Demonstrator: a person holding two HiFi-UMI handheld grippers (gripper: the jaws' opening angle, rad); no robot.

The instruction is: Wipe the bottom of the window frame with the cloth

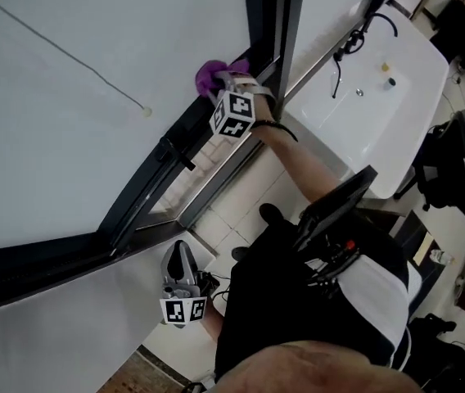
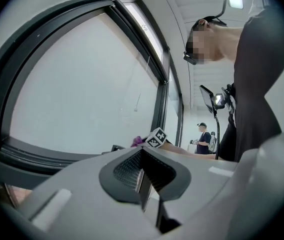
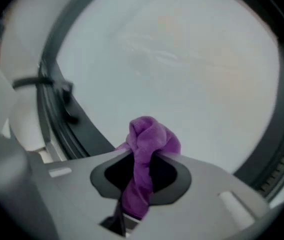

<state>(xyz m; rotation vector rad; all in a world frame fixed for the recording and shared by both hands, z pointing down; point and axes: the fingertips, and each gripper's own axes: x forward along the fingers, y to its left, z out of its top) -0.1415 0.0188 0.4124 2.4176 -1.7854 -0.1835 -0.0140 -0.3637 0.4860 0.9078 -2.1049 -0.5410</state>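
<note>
Purple cloth [image 3: 149,136] is shown pinched in the closed right claw [image 3: 141,159] in right gripper view alone; by head view it is placed at window frame [image 1: 146,195] btm rail, w/ left claw [image 2: 143,176], jaws together & empty, held low, well apart.

The cloth [image 3: 147,139] sits between the right gripper's [image 3: 142,166] jaws and sticks out ahead of them, at the frame [image 1: 146,191]. The pane [image 3: 192,74] lies straight ahead of this gripper, the handle [image 3: 62,91] is to its left, and the sink [image 1: 380,113] is well behind it. The left gripper [image 1: 182,260] hangs well apart, below the frame, with the right gripper far ahead of its jaws.
</note>
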